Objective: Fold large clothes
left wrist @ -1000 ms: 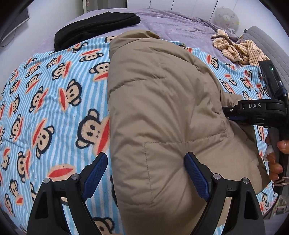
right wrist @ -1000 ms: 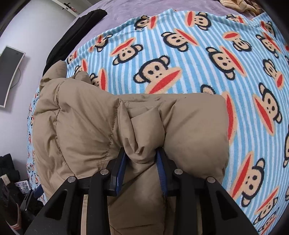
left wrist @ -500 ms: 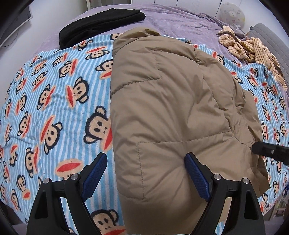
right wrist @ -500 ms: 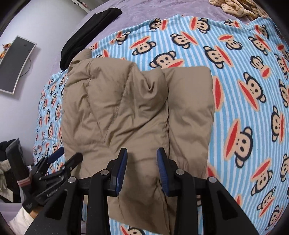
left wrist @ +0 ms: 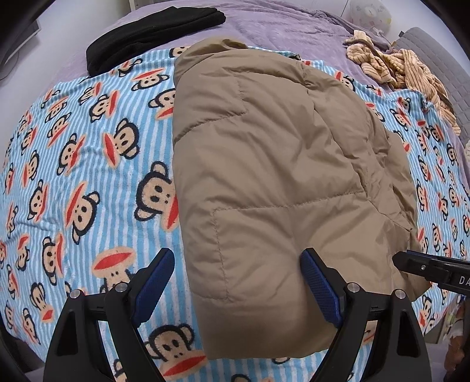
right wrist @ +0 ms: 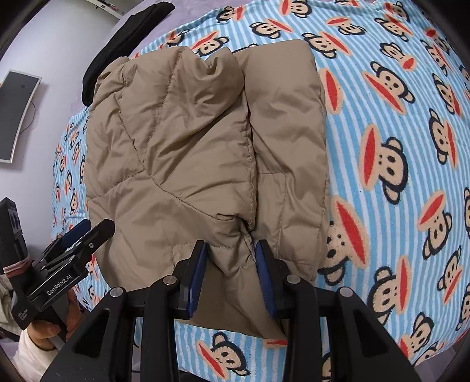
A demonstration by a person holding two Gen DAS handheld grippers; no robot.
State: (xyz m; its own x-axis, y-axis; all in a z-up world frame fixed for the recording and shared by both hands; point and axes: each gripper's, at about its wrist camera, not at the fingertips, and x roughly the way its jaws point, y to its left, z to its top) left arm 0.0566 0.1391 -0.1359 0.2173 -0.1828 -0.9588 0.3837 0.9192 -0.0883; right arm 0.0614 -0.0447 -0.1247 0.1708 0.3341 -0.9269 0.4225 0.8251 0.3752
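Note:
A tan puffer jacket (left wrist: 264,176) lies folded on the monkey-print blanket (left wrist: 88,176). In the left wrist view my left gripper (left wrist: 238,282) stands wide open. It straddles the jacket's near left corner, and its pads are clear of the fabric. In the right wrist view my right gripper (right wrist: 230,258) is shut on a puckered fold at the near edge of the jacket (right wrist: 191,147), just below the end of a flap folded over the top. Its tip (left wrist: 404,261) shows at the jacket's right edge in the left wrist view. The left gripper (right wrist: 85,235) and the hand holding it appear at lower left.
A folded black garment (left wrist: 152,29) lies at the far left on the purple sheet (left wrist: 293,26). A striped tan cloth (left wrist: 396,64) is heaped at the far right beside a grey headboard. A monitor (right wrist: 17,117) hangs on the wall. The bed's edge runs just below both grippers.
My right gripper drew back from over the jacket to its near right edge. The flap it carried now lies flat on top. The left gripper barely moved.

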